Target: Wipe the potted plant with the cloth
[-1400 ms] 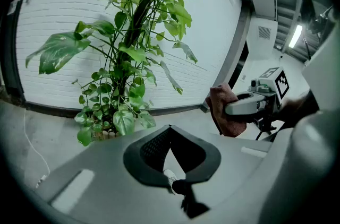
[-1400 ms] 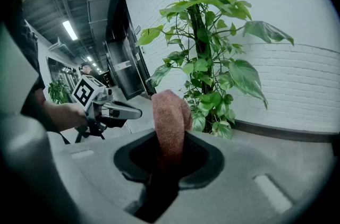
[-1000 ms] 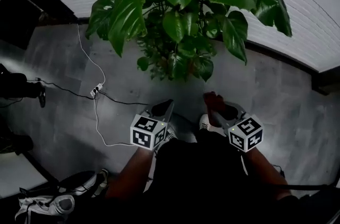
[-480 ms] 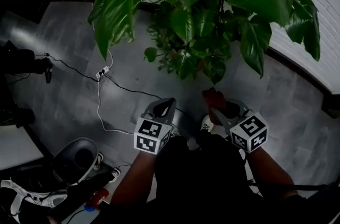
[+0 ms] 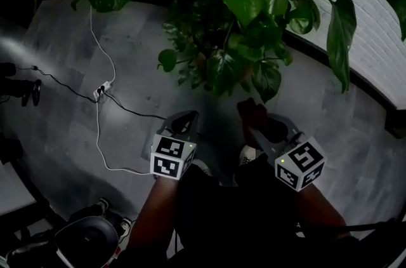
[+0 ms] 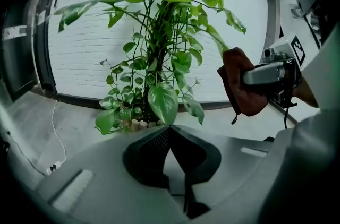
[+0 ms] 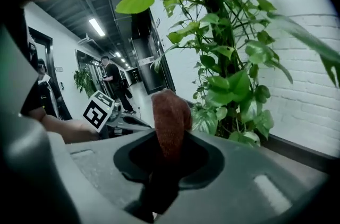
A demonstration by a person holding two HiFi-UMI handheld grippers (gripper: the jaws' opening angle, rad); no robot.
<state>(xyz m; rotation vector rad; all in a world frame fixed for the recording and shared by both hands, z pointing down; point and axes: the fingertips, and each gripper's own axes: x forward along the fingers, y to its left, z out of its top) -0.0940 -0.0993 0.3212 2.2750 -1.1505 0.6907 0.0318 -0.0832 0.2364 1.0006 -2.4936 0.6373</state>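
Cloth (image 7: 169, 121), a reddish-brown wad, is clenched in the right tool (image 7: 165, 158) and stands up past its jaws; the left tool (image 6: 171, 154) is closed on nothing. A good wipe would likely have the free tool steady a leaf from beneath while the cloth strokes lightly along it. Both tools sit low, side by side, aimed at the potted plant (image 5: 241, 38); it stands on the floor (image 5: 127, 57) near ahead, by the brick wall (image 6: 85, 58), untouched.

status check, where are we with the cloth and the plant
Left gripper shut, empty. Right gripper shut on cloth, short of potted plant, no leaf touched yet. Nothing between cloth and leaves; floor cable off to the left.
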